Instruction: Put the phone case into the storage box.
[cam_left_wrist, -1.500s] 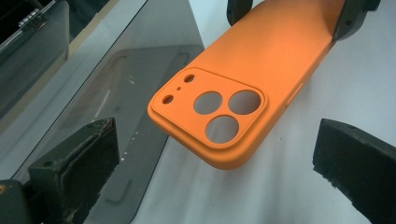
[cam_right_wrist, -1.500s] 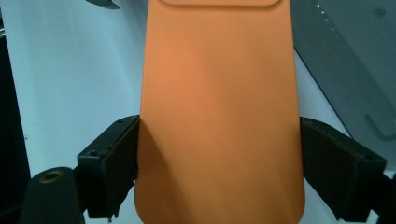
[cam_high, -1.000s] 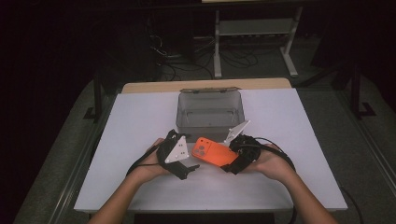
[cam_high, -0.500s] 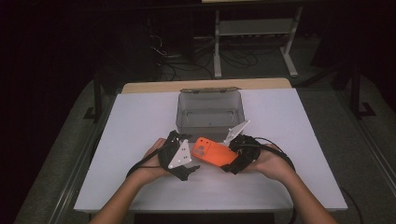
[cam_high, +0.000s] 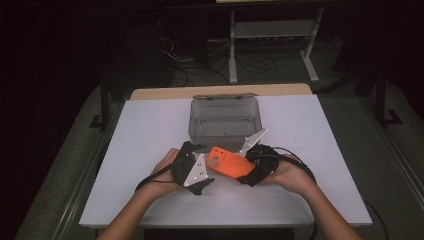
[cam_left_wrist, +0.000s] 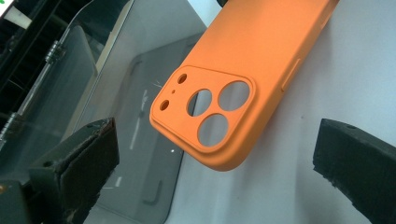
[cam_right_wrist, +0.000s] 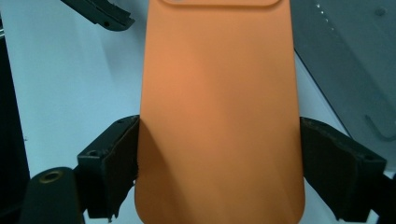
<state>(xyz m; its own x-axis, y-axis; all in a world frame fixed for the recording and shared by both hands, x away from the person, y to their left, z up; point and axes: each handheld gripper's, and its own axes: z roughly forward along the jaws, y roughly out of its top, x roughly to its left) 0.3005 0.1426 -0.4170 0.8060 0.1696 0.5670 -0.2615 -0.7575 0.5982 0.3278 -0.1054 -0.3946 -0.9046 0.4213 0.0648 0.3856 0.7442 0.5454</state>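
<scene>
The right gripper (cam_high: 248, 176) clamps the orange silicone phone case (cam_high: 229, 163) across its width, above the white table (cam_high: 150, 130). The left gripper (cam_high: 199, 176) stands open at its camera end. Nothing yet lies in the clear plastic box (cam_high: 225, 116); placing it likely remains.

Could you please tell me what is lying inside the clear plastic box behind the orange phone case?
The box looks empty: its bare floor shows in the high view. The phone case, held in the right gripper, covers a little of its near edge in the left gripper view.

Phone case (cam_high: 229, 164) between both hand-held grippers, just in front of the box (cam_high: 225, 117), mid-table (cam_high: 150, 130).
</scene>
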